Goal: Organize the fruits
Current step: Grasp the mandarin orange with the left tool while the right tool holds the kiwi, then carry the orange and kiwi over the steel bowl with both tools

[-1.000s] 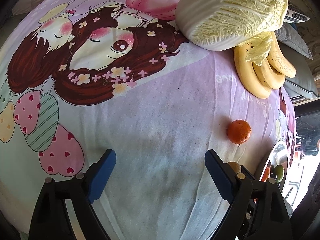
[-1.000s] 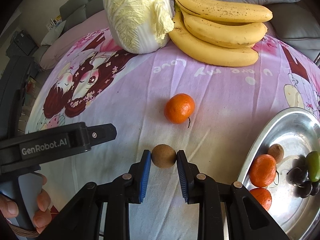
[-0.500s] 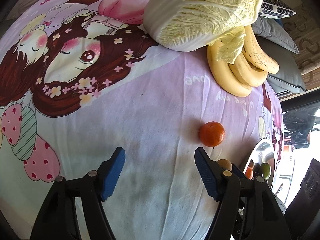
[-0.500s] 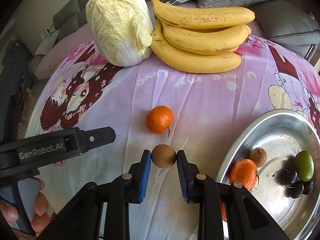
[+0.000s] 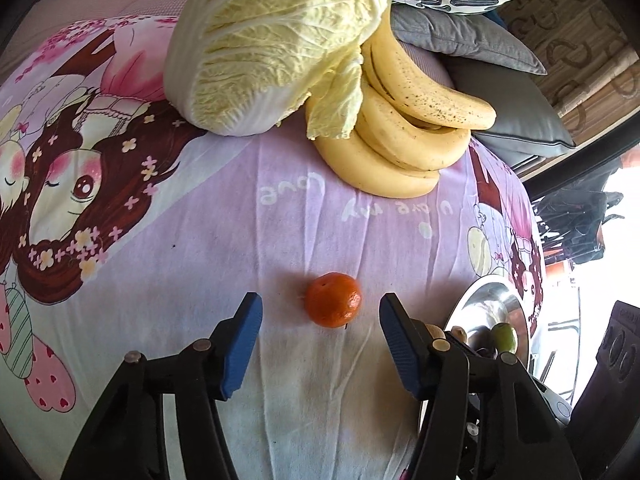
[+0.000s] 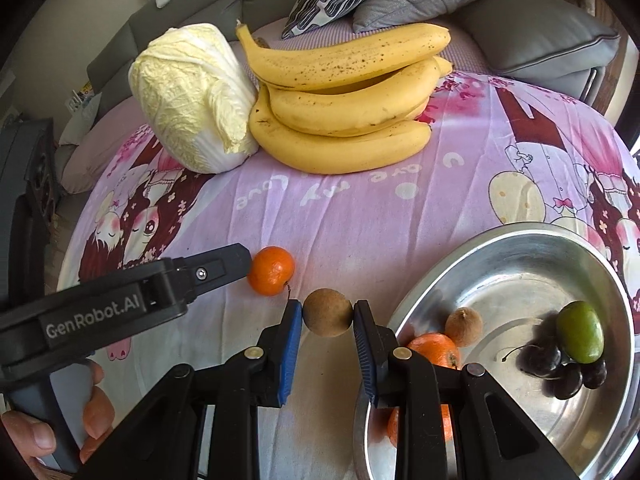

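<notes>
One wrinkly napa cabbage (image 6: 192, 100) is lying beside one bunch of smooth bananas (image 6: 344, 100), both far behind the round steel bowl (image 6: 520, 248). Left of the bowl, the left gripper (image 5: 320, 312) is closing around one dimpled loose tangerine (image 5: 333, 305), not yet touching. The right gripper (image 6: 328, 316) is clenching one round matte-brown longan (image 6: 328, 312) at the bowl's rim.

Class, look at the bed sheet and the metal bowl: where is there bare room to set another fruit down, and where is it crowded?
Free: the sheet left of the loose orange, below the cabbage; the strip between bananas and bowl; the bowl's far side. Crowded: its near side, with oranges, a brown fruit, dark cherries, a green fruit.
</notes>
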Tool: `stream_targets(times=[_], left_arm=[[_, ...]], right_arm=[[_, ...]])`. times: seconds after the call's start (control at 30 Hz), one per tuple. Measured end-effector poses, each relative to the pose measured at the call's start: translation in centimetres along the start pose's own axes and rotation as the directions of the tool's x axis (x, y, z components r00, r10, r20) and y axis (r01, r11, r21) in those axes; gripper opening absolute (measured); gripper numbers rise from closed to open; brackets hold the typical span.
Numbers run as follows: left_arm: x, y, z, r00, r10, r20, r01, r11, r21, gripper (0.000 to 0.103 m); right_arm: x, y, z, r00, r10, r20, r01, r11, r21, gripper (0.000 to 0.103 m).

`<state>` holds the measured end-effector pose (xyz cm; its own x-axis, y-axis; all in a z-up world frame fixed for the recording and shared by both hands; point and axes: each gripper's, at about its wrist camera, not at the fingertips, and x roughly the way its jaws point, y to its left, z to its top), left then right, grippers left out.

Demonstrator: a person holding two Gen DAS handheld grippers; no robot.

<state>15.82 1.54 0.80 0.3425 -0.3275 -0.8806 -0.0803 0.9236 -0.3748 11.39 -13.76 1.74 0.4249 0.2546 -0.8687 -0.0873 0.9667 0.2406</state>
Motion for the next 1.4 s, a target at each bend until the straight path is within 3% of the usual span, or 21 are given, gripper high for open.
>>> stream_targets(times=[0.13, 0.3, 0.47, 0.87, 1.4], left_arm=[[1.0, -0.2, -0.1, 1.0, -0.004, -0.028, 0.004, 1.0, 0.015, 0.059], [2.3, -0.2, 0.3, 0.998, -0.032, -0.046, 0.032, 0.999, -0.003, 0.045], [3.2, 0.2, 0.3, 0.997, -0.031, -0.073, 0.029, 0.999, -0.028, 0.038], [2.3, 0.3, 0.0, 0.997, -0.064, -0.052, 0.062, 0.997, -0.043, 0.037], [-0.1, -4.0, -1.3, 0.991, -0.126, -0.045, 0.129, 0.989, 0.073, 0.037]], right_arm=[[-0.4, -0.7, 0.1, 1.0, -0.002, 0.009, 0.002, 1.0, 0.022, 0.028], [-0.6, -1.1, 0.2, 1.0, -0.001, 0.014, 0.0, 0.999, 0.033, 0.028], [-0.6, -1.1, 0.3, 1.0, 0.001, 0.016, -0.001, 0.999, 0.034, 0.028], [-1.0, -1.7, 0.4, 1.0, 0.002, 0.022, -0.004, 0.998, 0.061, 0.028], [-2.5, -6.3, -0.1, 0.998, -0.059, 0.007, 0.056, 0.98, 0.193, 0.028]])
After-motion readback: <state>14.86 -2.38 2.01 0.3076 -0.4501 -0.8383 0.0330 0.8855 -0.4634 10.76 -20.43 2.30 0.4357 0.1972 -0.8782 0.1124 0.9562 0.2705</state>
